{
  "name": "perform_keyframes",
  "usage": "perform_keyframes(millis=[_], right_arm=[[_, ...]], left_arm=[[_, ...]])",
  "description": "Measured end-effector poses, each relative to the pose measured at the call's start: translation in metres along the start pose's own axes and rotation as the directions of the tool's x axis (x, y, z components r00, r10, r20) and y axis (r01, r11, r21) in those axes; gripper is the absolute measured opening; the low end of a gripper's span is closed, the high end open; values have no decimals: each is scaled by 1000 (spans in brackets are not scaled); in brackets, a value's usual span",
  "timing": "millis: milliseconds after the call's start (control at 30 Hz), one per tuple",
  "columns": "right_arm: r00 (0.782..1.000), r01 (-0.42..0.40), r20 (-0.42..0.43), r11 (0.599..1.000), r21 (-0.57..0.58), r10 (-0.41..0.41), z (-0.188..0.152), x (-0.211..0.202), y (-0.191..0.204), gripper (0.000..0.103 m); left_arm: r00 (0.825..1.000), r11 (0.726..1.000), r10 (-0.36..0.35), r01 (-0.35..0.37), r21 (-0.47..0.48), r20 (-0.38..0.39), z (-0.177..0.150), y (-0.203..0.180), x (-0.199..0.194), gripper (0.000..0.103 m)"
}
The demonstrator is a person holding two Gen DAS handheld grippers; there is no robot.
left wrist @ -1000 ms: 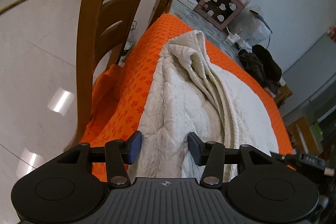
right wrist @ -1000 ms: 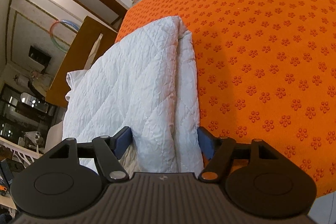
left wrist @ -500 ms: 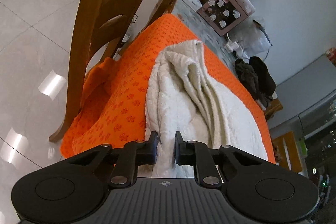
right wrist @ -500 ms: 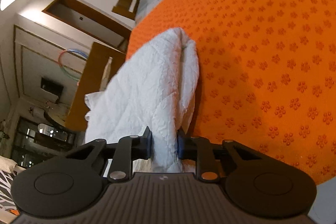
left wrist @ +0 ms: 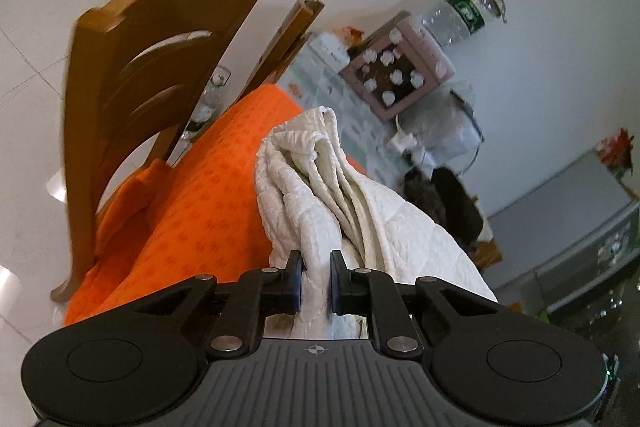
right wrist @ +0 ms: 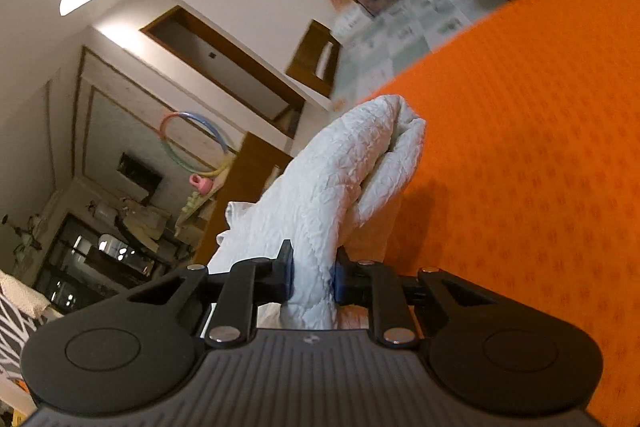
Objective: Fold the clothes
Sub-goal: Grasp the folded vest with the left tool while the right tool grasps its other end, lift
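A white quilted garment (left wrist: 320,187) lies bunched in long folds on the orange flower-print cloth (left wrist: 208,203) that covers the table. My left gripper (left wrist: 316,281) is shut on the garment's near edge, and the fabric rises from the cloth to the pads. In the right wrist view the same garment (right wrist: 340,179) hangs as a thick roll above the orange cloth (right wrist: 520,147). My right gripper (right wrist: 312,277) pinches that roll, its jaws still closing on it with the blue pads pressed into the fabric.
A wooden chair (left wrist: 132,75) stands against the table's left side, with a second chair back (left wrist: 292,31) behind it. At the far end are a pink box (left wrist: 396,71), a water jug (left wrist: 460,15), a plastic bag (left wrist: 452,131) and dark clothes (left wrist: 448,199).
Both grippers went from open around the garment's edge to shut on it. Both have since risen, pulling the fabric up off the orange cloth.
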State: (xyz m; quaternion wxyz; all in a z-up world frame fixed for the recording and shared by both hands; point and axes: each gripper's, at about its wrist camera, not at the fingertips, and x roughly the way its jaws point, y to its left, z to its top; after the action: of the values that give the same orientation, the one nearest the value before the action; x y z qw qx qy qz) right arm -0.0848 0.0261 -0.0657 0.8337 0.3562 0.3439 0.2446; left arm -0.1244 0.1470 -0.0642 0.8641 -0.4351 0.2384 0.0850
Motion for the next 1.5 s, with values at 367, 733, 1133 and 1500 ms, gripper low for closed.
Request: perform_keyframes(millis=[367, 733, 1133, 1500], right_arm=[[994, -103, 10, 992, -72, 104, 154, 84, -25, 21], [987, -141, 68, 986, -92, 148, 296, 215, -48, 21], [989, -92, 108, 994, -54, 97, 376, 374, -127, 21], [994, -47, 98, 999, 11, 46, 395, 448, -193, 31]], left_arm=[[994, 997, 55, -61, 56, 99, 84, -70, 95, 16], [991, 987, 69, -85, 137, 111, 212, -97, 232, 16], [995, 981, 89, -96, 169, 47, 296, -50, 412, 16], [990, 978, 137, -137, 157, 11, 305, 8, 498, 20]])
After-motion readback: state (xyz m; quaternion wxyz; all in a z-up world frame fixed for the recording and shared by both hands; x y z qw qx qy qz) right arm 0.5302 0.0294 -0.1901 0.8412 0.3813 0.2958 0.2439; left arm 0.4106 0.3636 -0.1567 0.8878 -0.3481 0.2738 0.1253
